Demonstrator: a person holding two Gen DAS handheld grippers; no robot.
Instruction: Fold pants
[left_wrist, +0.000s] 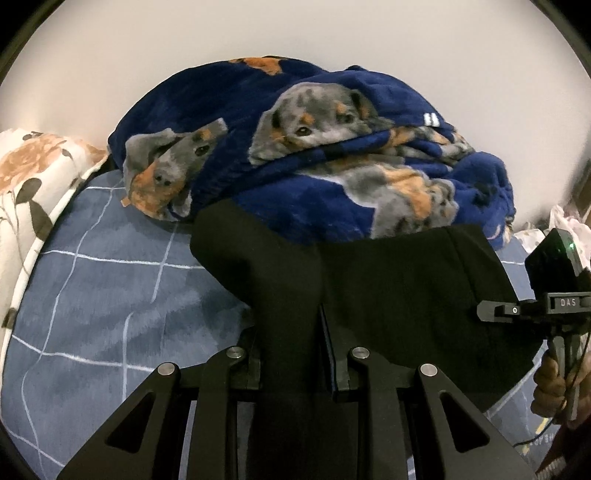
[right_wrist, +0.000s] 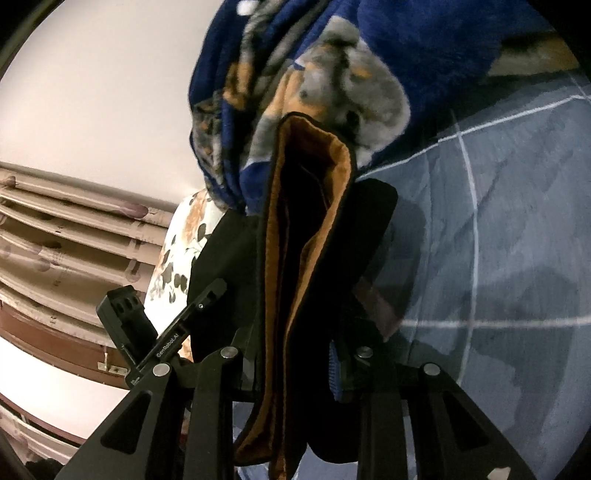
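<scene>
We see dim, soft indoor light, strong fisheye bending with dark corners, motion blur smearing the blanket (right_wrist: 332, 74), and the pants (left_wrist: 388, 295) nearly featureless black.

Pants (left_wrist: 388, 295): black, orange-brown lining (right_wrist: 280, 258). Blanket (left_wrist: 332, 147): navy, grey-and-tan dog print. Bedsheet (left_wrist: 110, 295): slate blue, thin white grid lines. Pillow (left_wrist: 33, 177): white, tan floral with dark leaves.

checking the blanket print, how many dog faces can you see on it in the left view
2: one dog face at the blanket's left edge, another dog face near its top middle. Folds may hide more.
</scene>
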